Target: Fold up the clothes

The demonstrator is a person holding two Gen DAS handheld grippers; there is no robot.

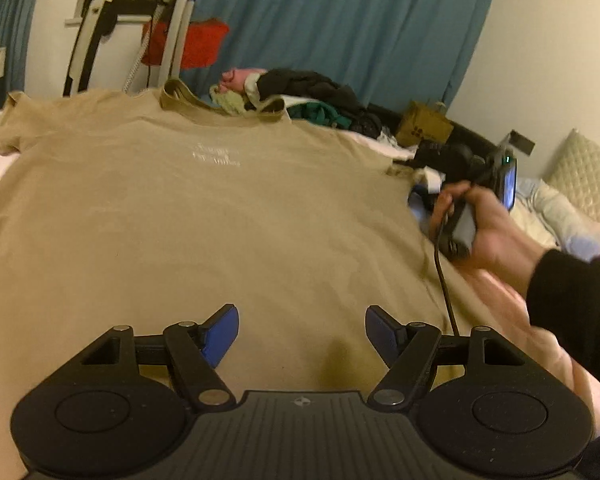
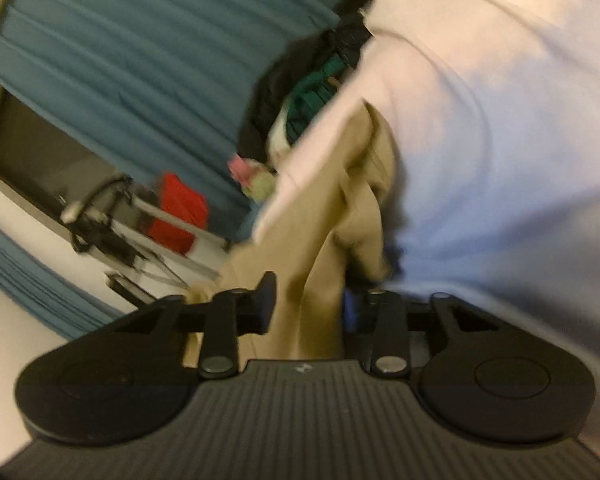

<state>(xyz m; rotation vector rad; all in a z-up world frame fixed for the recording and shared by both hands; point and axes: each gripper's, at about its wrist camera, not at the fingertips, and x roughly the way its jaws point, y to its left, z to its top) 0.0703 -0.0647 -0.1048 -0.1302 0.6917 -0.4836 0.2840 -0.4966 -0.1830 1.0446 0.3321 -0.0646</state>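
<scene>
- We see a tan T-shirt (image 1: 188,208) spread flat on a pale bed (image 1: 496,304), chest side up, with faint white lettering (image 1: 215,156) just below its collar (image 1: 220,108).
- Our left gripper (image 1: 302,336) hangs over the shirt's lower half, nearer the hem than the lettering. Its blue-padded fingers (image 1: 220,336) stand wide apart, with only flat cloth showing in the gap and nothing pinched.
- At the shirt's right edge, level with the sleeve, a hand (image 1: 480,224) in a black sleeve (image 1: 580,312) grips the right tool's handle, a black cable (image 1: 444,280) trailing from it beside the shirt.
- Through the right wrist camera, which is blurred, our right gripper (image 2: 310,304) has its fingers (image 2: 266,300) drawn in narrow with a bunched fold of the tan shirt's (image 2: 324,240) cloth between them. The fabric fills the gap and rises out of it; the jaws appear clamped on it, though blur hides the right pad.
- Beyond the shirt's collar lies a heap of other clothes (image 1: 316,96): dark, green, pink and pale pieces.
- Behind that heap, farther from the shirt, a teal curtain (image 1: 340,20) covers the wall, with something red (image 1: 188,46) to its left.
- Off the shirt's right side, past the hand, a quilted pillow (image 1: 588,176) rests at the wall.
</scene>
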